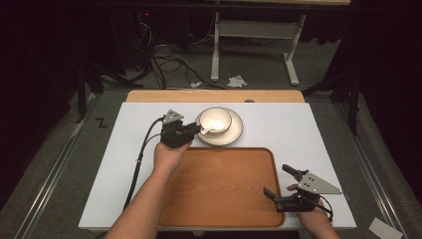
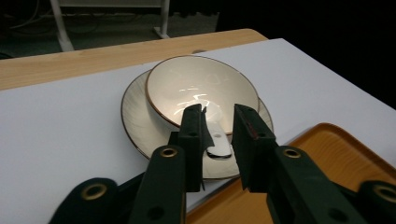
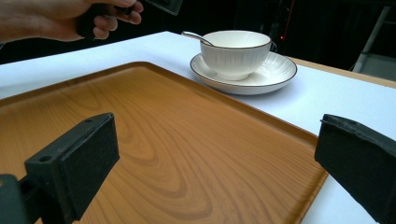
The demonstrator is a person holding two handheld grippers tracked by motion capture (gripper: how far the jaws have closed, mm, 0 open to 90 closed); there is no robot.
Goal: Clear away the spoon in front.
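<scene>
Just above centre of the high view: white bowl (image 1: 215, 119) seated on a ribbed saucer (image 1: 234, 135), both dark-rimmed, a spoon handle (image 1: 205, 131) sticking out over the bowl's lower-left rim. Same spoon handle (image 2: 218, 142) at mid-frame in the left gripper view, lying across the saucer (image 2: 135, 116) below the bowl (image 2: 201, 88). Seen from the side in the right gripper view, at upper centre: bowl (image 3: 236, 52) upright on saucer (image 3: 275, 74), spoon handle (image 3: 196, 36) slanting up to the left.

Immediately left of the saucer in the high view, left tool (image 1: 198, 130), gripped by a hand (image 1: 171, 155) reaching up from the bottom edge. Jaws a narrow gap apart in the left gripper view, left tool (image 2: 217, 122) straddling the spoon handle, pads either side of it and not pressing; cannot tell whether one pad touches.

Below the saucer, filling the lower centre of the high view, an orange wooden tray (image 1: 219, 189) on the white surface (image 1: 124, 164). Right tool (image 1: 278, 181) at lower right, over the tray's right edge, jaws spread wide with nothing between them. Same wide gap in the right gripper view, right tool (image 3: 215, 154) above the tray (image 3: 154, 140), surface (image 3: 345, 100) beyond.
</scene>
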